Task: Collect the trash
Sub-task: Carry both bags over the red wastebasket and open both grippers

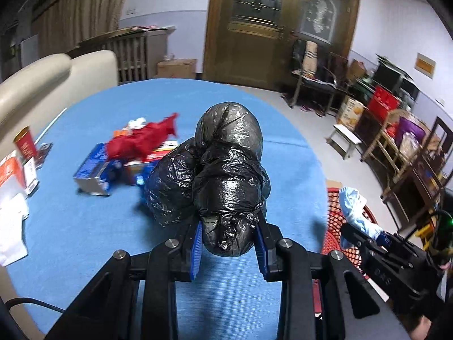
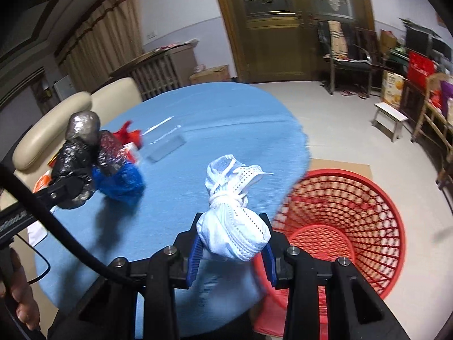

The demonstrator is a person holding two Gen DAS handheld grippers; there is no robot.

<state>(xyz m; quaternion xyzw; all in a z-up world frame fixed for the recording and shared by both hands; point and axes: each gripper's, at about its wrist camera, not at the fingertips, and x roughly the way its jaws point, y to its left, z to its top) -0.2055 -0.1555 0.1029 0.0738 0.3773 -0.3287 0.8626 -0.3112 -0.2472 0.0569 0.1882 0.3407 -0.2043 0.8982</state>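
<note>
Pale walls, grey floor. Brown double door with frosted glass panels at back. Beige curtain on left, radiator cover below it, cardboard box beside door. Cream sofa behind blue-covered bench. Chair, white stool, cluttered shelves along right wall.

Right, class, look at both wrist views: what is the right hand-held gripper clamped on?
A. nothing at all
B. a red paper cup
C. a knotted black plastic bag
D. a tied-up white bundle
D: in the right wrist view the right hand-held gripper has its blue pads pressed against a tied-up white bundle, near the red basket; the black bag sits in the left hand-held gripper.
</note>
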